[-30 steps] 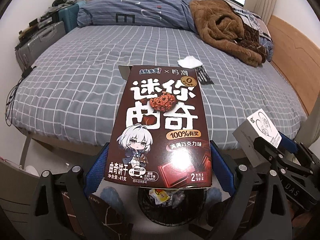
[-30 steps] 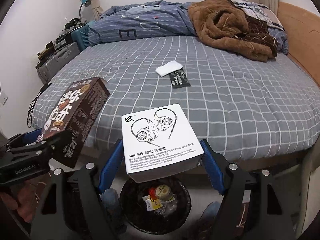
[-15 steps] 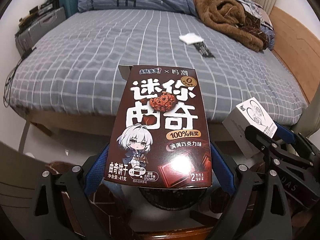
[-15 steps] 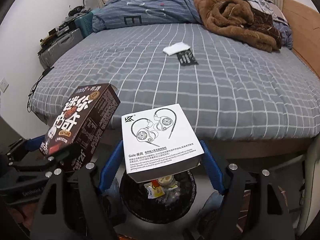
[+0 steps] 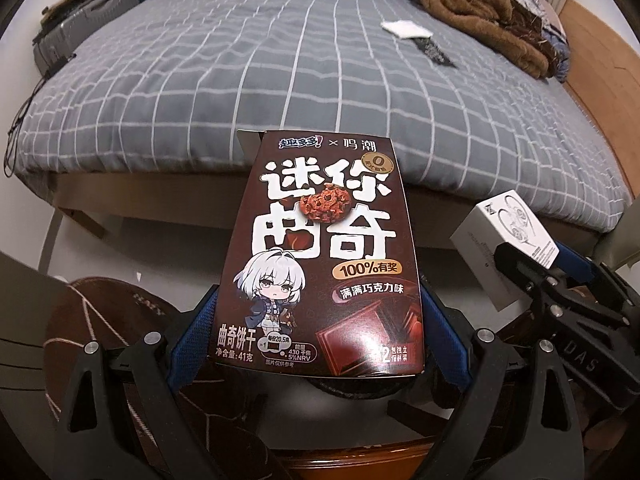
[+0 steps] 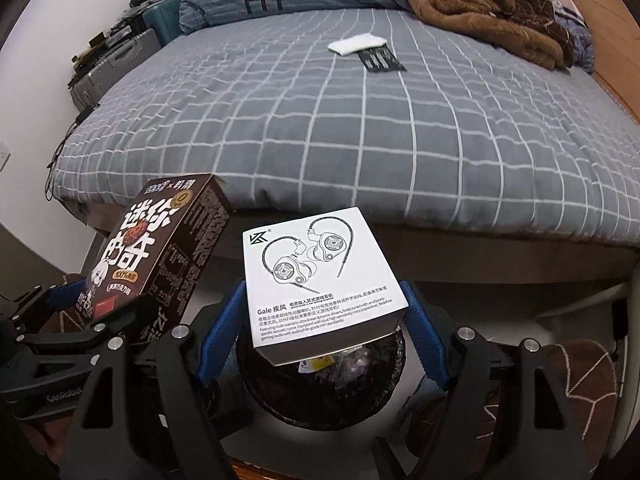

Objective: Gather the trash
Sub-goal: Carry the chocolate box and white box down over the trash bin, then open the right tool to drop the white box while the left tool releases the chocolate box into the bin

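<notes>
**Two boxes held over the bin, ready to drop**

Clamped by its long sides in the left gripper (image 5: 316, 344): a brown cookie box (image 5: 324, 256), printed face toward the camera, top flap ajar at the far end. Pinched low, near the bottom edge, so most of the carton sticks out forward and can fall clear once the blue pads let go. Clamped the same way in the right gripper (image 6: 324, 332): a white earphone box (image 6: 320, 276), square face up, jaws spread wide because the box itself is wide, pads pressed against both sides.

Directly beneath the white box, a round black trash bin (image 6: 320, 392) on the floor, already holding wrappers. Both boxes tilted steeply down toward it and carried side by side, cookie box to the left, apparently so both can be released in one go. Only a dark sliver of the bin's rim visible under the cookie box in the left view; whether that box sits squarely over the opening, hard to tell.

Farther off, a bed (image 6: 360, 140) under a grey checked cover, and on it, well apart from the bin, a white tissue (image 6: 356, 45) touching a dark flat packet (image 6: 382, 59), likely the next pieces to gather. At the far right, a brown blanket (image 6: 480, 8) in a heap.
</notes>
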